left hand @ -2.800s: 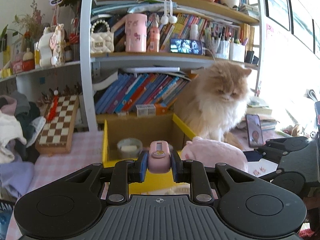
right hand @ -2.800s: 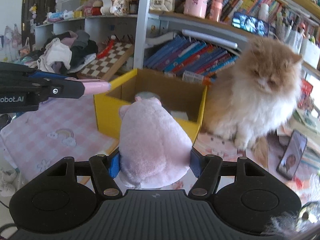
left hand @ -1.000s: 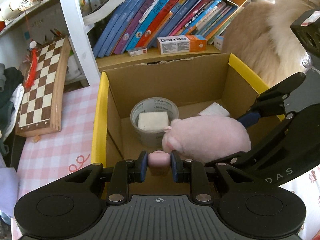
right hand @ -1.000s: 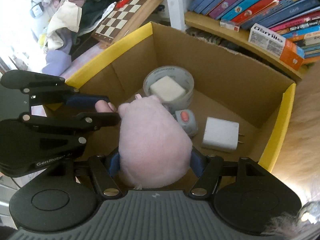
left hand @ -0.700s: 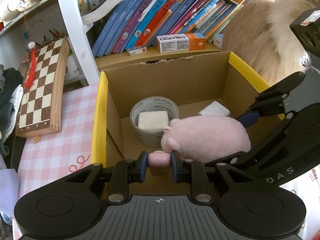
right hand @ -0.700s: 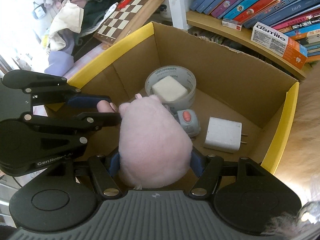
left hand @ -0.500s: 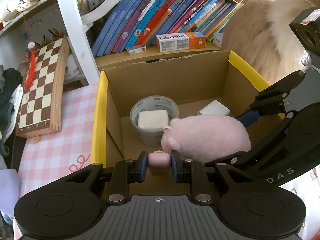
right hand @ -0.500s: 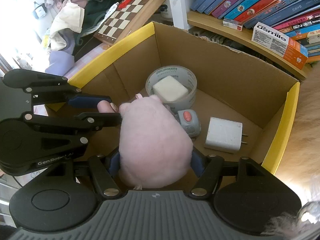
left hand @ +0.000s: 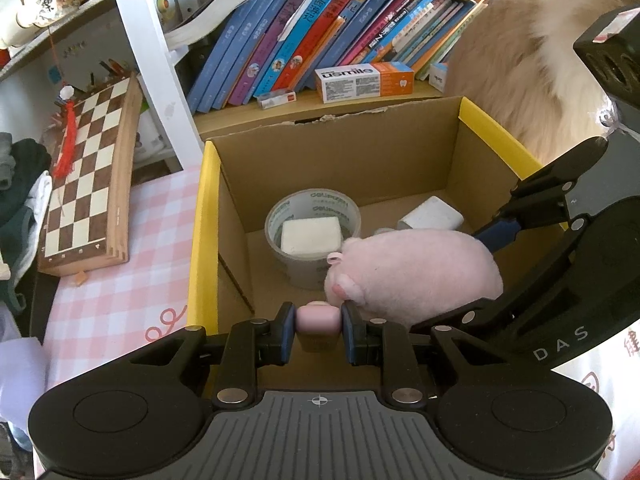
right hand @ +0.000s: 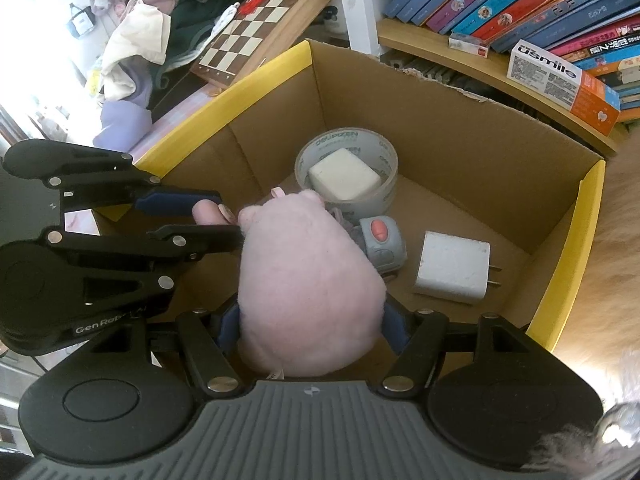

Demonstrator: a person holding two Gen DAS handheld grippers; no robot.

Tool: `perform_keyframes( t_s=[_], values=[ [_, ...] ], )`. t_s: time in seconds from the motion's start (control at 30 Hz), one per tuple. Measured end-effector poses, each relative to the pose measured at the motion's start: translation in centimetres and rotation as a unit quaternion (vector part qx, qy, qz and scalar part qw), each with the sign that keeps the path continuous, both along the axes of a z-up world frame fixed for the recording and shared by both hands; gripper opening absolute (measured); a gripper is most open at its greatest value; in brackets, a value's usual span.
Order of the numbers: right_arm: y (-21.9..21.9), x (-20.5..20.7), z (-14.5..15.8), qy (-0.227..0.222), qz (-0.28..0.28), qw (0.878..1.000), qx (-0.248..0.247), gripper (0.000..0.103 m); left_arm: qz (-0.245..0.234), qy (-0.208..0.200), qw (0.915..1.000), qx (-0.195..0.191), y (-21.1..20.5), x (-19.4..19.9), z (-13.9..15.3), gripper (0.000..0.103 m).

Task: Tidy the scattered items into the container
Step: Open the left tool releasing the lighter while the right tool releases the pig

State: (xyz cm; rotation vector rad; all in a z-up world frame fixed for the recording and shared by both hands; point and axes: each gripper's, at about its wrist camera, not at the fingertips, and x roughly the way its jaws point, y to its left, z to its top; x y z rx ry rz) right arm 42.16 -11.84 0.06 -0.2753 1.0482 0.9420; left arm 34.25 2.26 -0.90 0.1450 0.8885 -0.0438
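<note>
A cardboard box with yellow rims stands open below both grippers. My left gripper is shut on a small pink device and holds it over the box's near left part; it also shows in the right wrist view. My right gripper is shut on a pink plush pig over the box; the pig shows beside the left gripper. On the box floor lie a tape roll with a white block inside it, a grey remote with a red button and a white charger.
A fluffy orange cat sits against the box's right side. A bookshelf with books and a toothpaste carton stands behind the box. A chessboard leans at the left on the pink checked cloth. Clothes are piled further left.
Since 2.8 s ago both grippers have moved forward and tilted down over the box with their items. Over the last second they have barely moved.
</note>
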Motion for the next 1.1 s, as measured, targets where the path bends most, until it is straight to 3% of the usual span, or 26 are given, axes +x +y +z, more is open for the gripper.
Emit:
perform_keyframes(
  t_s=[1.1],
  values=[
    [-0.1,-0.1,-0.1,0.020,0.014,1.000,0.006,0.069,0.020,0.002,0.9996,-0.021,0.2,-1.2,0.3,0.023]
  ],
)
